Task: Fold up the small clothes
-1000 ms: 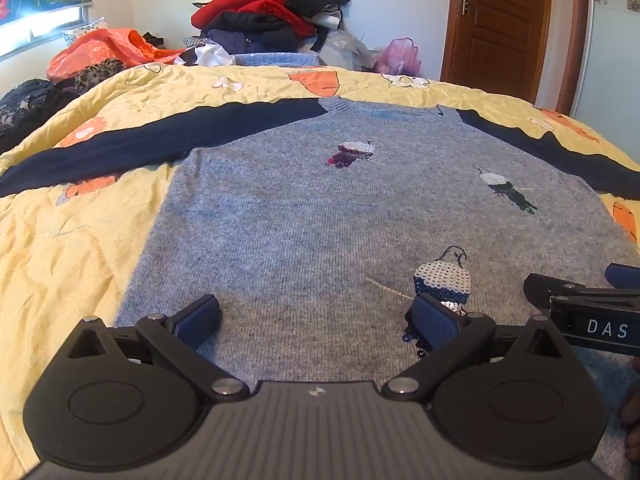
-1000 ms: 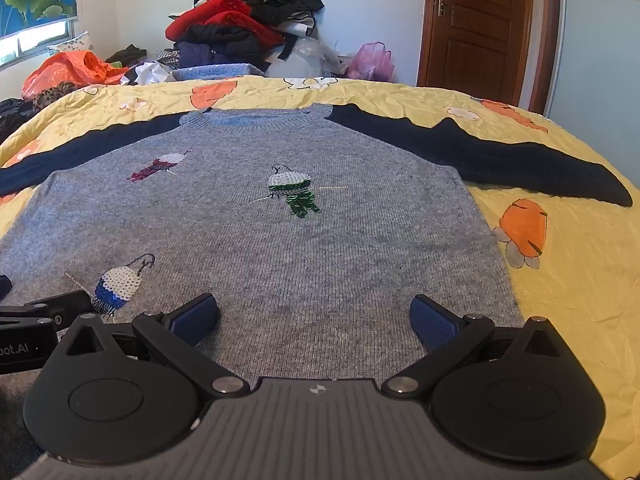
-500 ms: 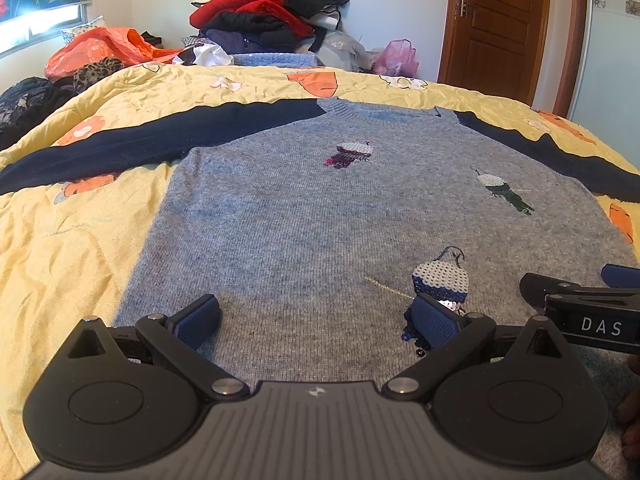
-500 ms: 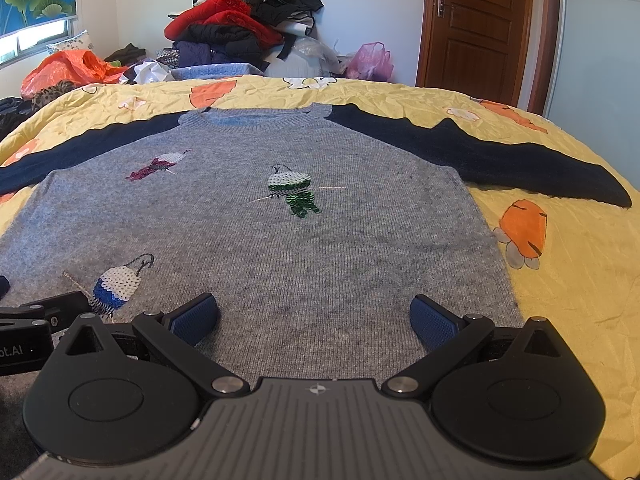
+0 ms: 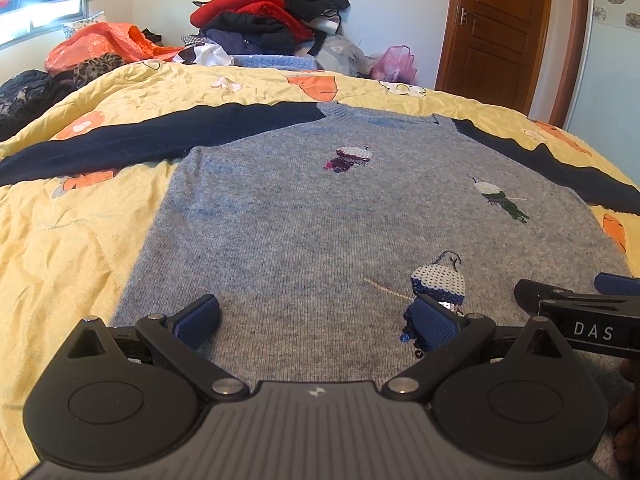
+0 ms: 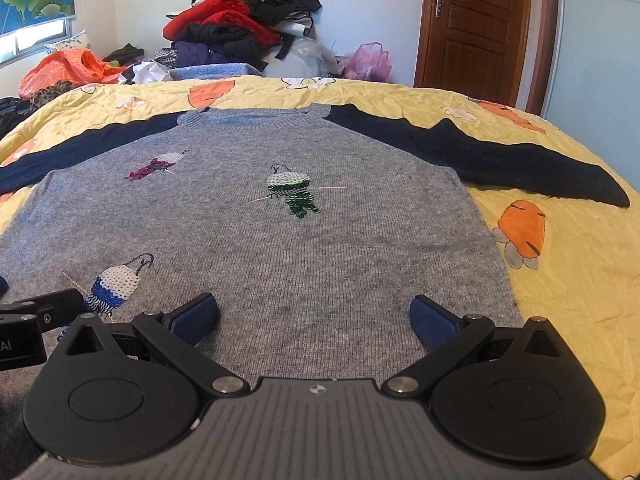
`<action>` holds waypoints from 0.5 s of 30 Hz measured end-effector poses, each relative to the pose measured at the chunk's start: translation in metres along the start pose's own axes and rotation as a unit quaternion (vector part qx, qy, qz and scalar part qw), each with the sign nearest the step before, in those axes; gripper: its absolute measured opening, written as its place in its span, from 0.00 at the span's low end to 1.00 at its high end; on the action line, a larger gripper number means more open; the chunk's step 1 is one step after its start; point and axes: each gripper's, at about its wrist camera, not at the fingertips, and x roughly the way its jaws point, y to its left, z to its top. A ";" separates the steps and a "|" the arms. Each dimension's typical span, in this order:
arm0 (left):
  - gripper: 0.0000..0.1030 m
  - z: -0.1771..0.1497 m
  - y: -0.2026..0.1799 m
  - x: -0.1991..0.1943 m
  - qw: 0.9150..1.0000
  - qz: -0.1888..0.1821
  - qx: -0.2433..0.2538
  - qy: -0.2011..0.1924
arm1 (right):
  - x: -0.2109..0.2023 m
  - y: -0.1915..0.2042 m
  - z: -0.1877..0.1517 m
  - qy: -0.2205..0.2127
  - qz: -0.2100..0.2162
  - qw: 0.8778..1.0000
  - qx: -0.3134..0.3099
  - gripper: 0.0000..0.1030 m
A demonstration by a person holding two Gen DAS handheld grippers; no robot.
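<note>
A grey knit sweater (image 5: 304,224) (image 6: 280,248) with dark navy sleeves and sequin bird patches lies flat, front up, on a yellow bedspread. Both sleeves stretch out sideways. My left gripper (image 5: 316,322) hovers open over the sweater's lower left hem, its blue pads wide apart with nothing between them. My right gripper (image 6: 314,320) is open too, over the lower right hem. Each gripper shows at the edge of the other's view, the two side by side near the hem.
The yellow bedspread (image 5: 60,248) with orange flower prints covers the bed. A heap of red and black clothes (image 5: 264,16) and an orange bag (image 5: 100,44) sit beyond the far edge. A brown door (image 6: 476,28) stands at the back right. A pink bag (image 6: 370,60) lies near it.
Both grippers have crept slightly forward over the hem; the sweater and sleeves lie unchanged, and both grippers stay open.
</note>
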 end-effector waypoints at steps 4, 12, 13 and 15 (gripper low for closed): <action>1.00 0.000 -0.002 0.000 1.000 0.004 0.005 0.002 | 0.001 0.000 0.000 0.000 0.000 1.000 -0.001 1.00; 1.00 -0.001 -0.001 0.000 1.000 0.005 0.002 0.000 | 0.000 -0.002 0.000 0.000 0.002 1.000 0.001 1.00; 1.00 -0.001 -0.002 0.000 1.000 0.007 0.004 0.001 | 0.000 -0.001 0.000 0.000 0.001 1.000 0.001 1.00; 1.00 -0.001 -0.003 0.000 1.000 0.009 0.006 0.002 | 0.000 -0.001 0.000 0.000 0.001 1.000 0.001 1.00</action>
